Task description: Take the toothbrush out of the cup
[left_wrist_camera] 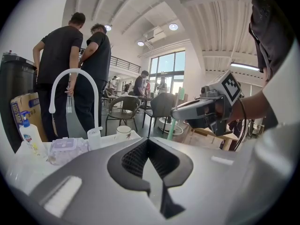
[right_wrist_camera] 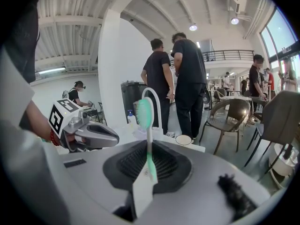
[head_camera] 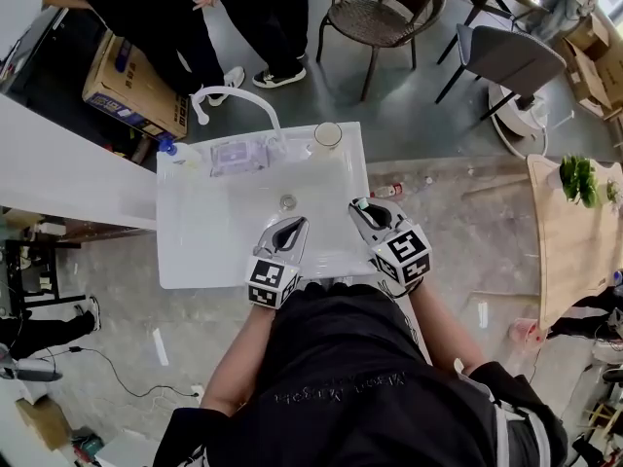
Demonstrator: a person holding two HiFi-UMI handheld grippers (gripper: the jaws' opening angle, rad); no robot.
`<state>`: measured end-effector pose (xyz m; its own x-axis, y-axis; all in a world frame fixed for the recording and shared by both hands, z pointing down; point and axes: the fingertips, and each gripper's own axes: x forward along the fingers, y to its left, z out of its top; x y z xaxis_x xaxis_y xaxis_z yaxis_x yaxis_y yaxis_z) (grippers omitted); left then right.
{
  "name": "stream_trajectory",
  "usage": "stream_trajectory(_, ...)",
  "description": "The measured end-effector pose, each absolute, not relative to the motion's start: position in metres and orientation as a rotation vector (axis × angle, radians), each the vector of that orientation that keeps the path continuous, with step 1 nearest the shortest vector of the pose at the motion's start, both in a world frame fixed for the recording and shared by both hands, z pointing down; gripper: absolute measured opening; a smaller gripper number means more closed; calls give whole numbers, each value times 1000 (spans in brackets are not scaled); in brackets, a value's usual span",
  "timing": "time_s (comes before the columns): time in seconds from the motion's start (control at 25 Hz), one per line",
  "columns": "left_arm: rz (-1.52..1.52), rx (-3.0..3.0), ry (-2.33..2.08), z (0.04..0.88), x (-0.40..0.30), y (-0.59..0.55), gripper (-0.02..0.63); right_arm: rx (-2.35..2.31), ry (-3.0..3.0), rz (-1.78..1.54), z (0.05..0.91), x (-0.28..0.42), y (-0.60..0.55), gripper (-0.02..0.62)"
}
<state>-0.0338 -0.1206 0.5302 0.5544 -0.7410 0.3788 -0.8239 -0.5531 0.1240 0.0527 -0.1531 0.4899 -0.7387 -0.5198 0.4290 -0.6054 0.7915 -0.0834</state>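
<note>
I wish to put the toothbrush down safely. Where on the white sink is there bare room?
The left part of the sink, between the wipes pack and the near rim, is bare, as is the floor around the drain. The back ledge is crowded: soap bottle, faucet, cup. The left tongs and right tongs occupy the near edge.

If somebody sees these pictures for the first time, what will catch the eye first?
First, the green and white toothbrush, clamped in the right claw with its head sticking out, at the front of the white sink. Next, the cup with no brush in it, on the sink's back edge near the curved white faucet. The left claw is shut on nothing, close beside the right one.
</note>
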Motion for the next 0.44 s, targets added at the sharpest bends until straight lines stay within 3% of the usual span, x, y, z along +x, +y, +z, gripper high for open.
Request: stream_trajectory(0.44,422,2497,-1305,533,-35,-120,6,804,-2600,308,493,47,-149,40)
